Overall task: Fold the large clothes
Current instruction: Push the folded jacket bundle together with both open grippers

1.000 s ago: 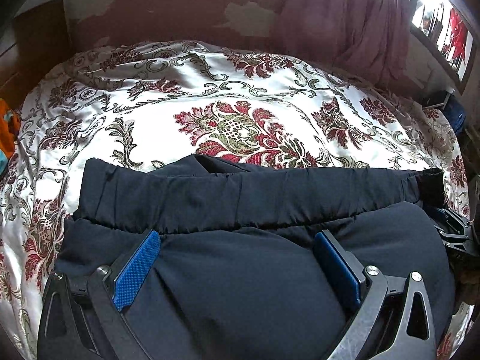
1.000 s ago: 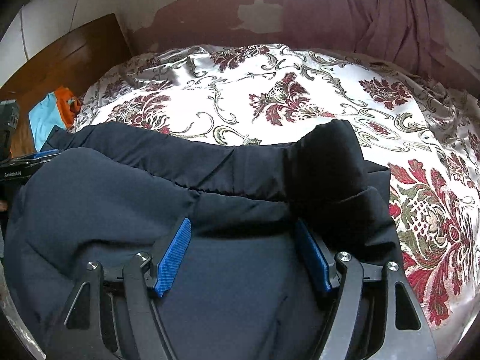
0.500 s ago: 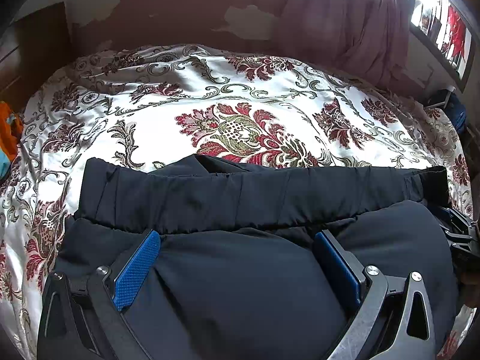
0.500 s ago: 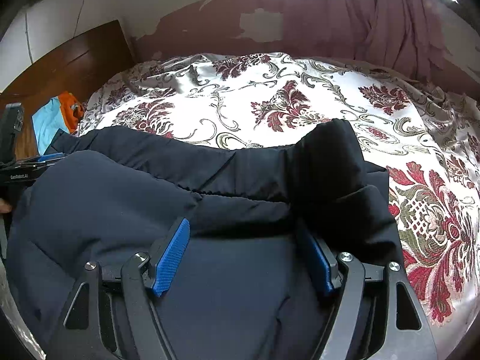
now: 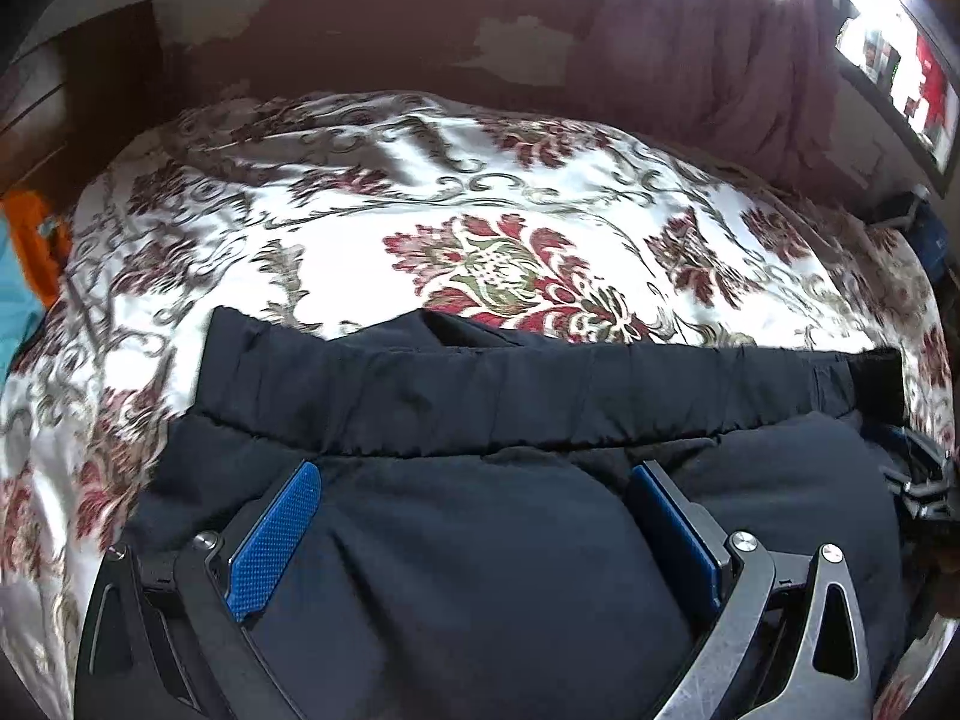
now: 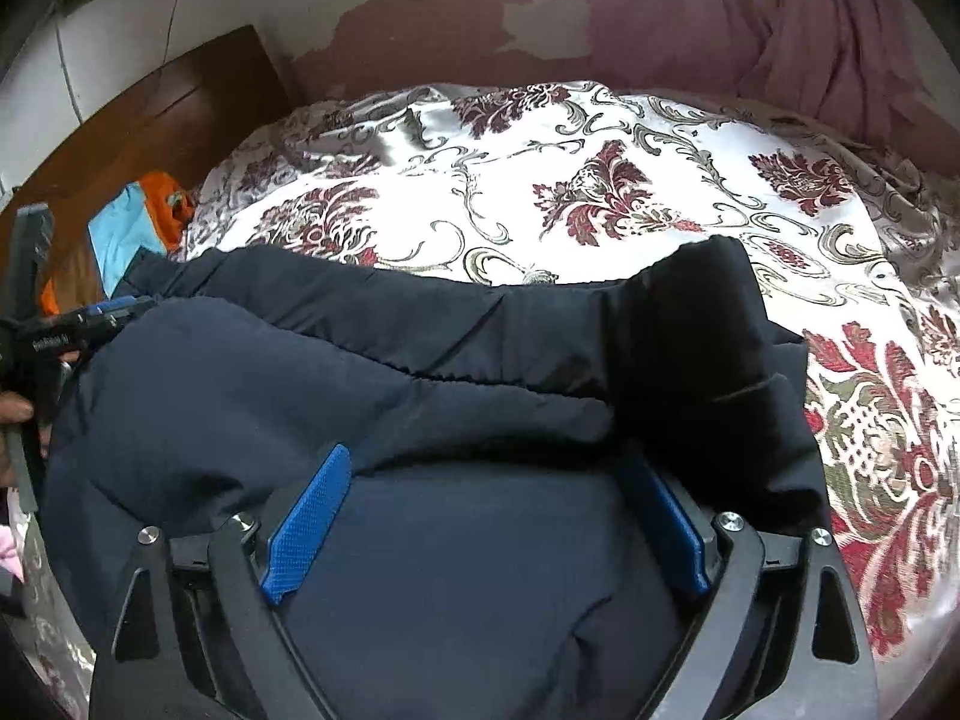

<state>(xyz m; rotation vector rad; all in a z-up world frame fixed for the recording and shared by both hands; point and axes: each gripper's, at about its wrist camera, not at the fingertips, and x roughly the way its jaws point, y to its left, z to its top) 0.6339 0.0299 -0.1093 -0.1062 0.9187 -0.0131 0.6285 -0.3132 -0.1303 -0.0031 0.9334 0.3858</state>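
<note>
1. Daylight enters at the upper right of the left wrist frame, blown out.
2. Glare whitens the satin bedspread [image 5: 360,252] at centre.
3. Both frames show slight motion blur.
4. Fisheye bending and dark vignetting mark the edges.

Left tongs [image 5: 474,531] and right tongs [image 6: 483,525] spread wide.

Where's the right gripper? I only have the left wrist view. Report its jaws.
Observer: The right gripper is open, jaws wide, with the dark garment bulging between them.
Operator: Report what's by the headboard.
Observer: A blue-and-orange cloth lies against the wooden headboard.
</note>
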